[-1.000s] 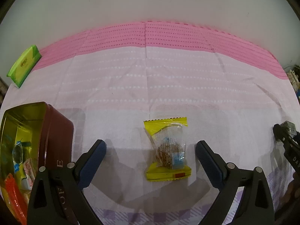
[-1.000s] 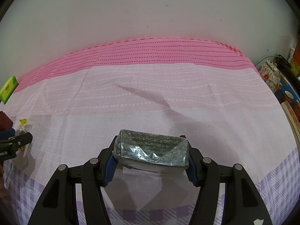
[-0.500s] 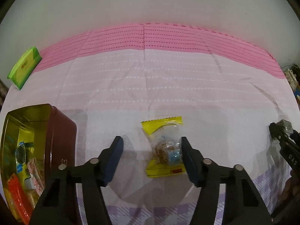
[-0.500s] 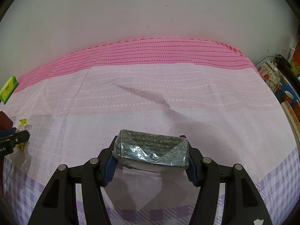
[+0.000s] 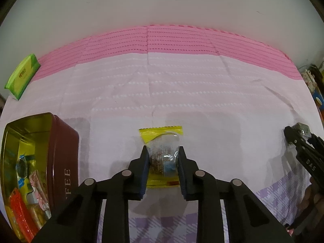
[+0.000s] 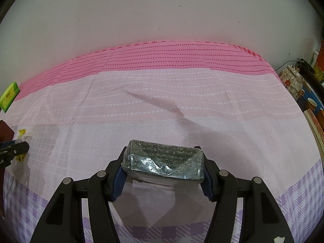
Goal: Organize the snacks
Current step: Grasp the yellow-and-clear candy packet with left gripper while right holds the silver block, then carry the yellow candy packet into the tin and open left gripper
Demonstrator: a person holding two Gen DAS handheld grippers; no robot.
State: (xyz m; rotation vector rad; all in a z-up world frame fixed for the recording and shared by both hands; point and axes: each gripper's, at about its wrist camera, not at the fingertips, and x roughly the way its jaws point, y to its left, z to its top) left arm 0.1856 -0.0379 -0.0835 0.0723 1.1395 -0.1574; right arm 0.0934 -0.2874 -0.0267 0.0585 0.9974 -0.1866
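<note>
The yellow-ended snack packet [image 5: 162, 158] is now pinched between the fingers of the left gripper [image 5: 163, 156], which were spread wide on either side of it a second ago and half closed half a second ago. The packet is still seen lying on the pink bedspread [image 5: 182, 85], toward its near edge, so the grasp is judged complete but the lift not yet begun. The carry to the open brown tin [image 5: 60, 141] at the near left edge is judged to be the step that follows.

The dark foil-wrapped snack bar [image 6: 164, 162] is held clamped across its width by the right gripper [image 6: 163, 169], unchanged over the last second; whether it hangs clear of the cloth cannot be told.

By the left wrist view the tin's inside is shown, with several wrapped snacks [image 5: 24, 192] already in it, and the right gripper is seen at the right margin. By the right wrist view only a corner of the tin [image 6: 5, 130] is given, but the bar's full shape is made plain there. The green packet [image 5: 22, 76] near the far left corner is caught in both views.
</note>
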